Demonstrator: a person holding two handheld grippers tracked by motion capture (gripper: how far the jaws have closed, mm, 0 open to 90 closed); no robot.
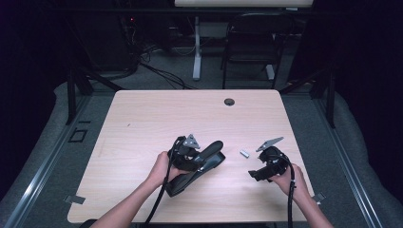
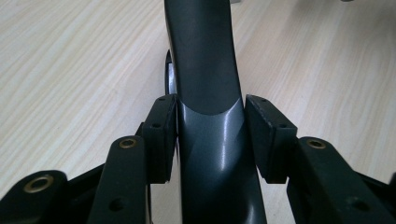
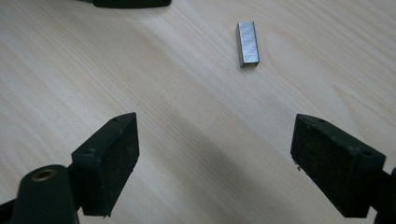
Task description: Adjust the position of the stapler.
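**Dark tools on pale wood**

The table (image 1: 142, 123) is light beige wood with fine, slightly darker grain lines. The stapler (image 2: 208, 84) is dark grey, matte on its upper part and glossier below. The block of staples (image 3: 247, 43) is shiny silver. Both the left gripper (image 2: 210, 135) and the right gripper (image 3: 215, 158) are black, with small brass-coloured rings on their arms.

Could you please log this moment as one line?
left gripper: closing around black plastic stapler | right gripper: open, empty | silver block of staples: on wooden table
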